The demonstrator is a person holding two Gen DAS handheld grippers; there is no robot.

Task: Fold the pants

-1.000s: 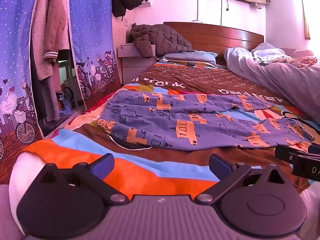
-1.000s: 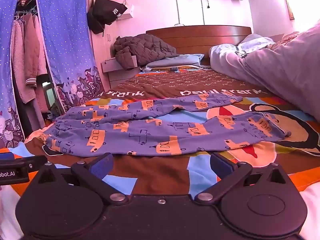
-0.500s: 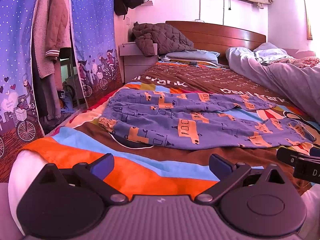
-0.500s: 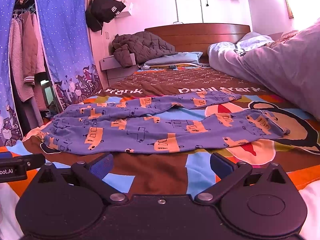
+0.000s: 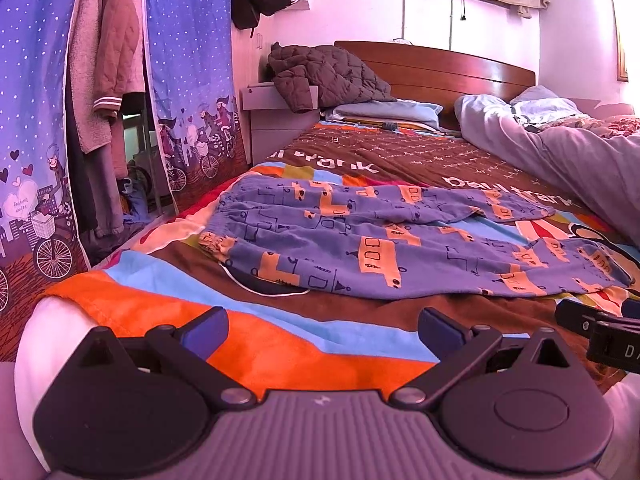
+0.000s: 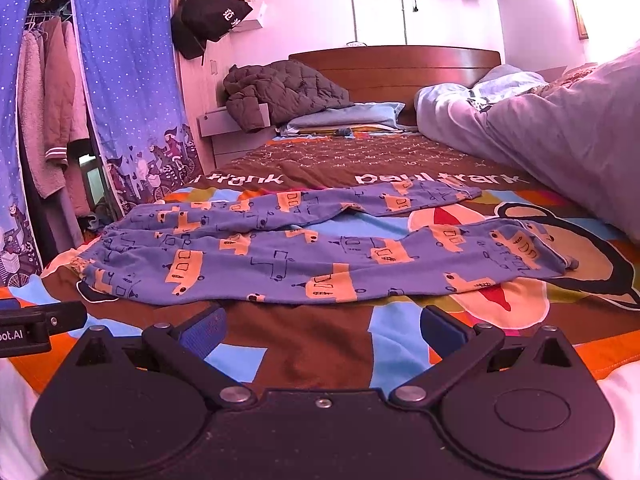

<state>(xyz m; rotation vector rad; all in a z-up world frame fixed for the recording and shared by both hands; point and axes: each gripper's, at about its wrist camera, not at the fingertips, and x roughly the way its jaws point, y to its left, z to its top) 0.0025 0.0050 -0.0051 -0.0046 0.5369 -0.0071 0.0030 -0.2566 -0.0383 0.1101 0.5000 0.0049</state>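
Observation:
Purple pants (image 5: 372, 240) (image 6: 304, 252) printed with orange buses lie spread flat across the bed, waistband at the left, both legs running to the right and splayed apart. My left gripper (image 5: 322, 330) hovers low over the bed's near edge, in front of the waistband end, open and empty. My right gripper (image 6: 322, 330) is also open and empty, short of the nearer leg. Each gripper's side shows at the edge of the other's view. Neither touches the pants.
The bed carries a striped cartoon blanket (image 5: 280, 344). A bunched grey quilt (image 6: 560, 140) fills its right side. A dark quilted jacket (image 5: 324, 76) and pillows lie at the wooden headboard. A curtained wardrobe (image 5: 100, 100) with hanging clothes stands on the left.
Both grippers have edged slightly forward and lower toward the pants. The pants have not moved and both grippers stay open.

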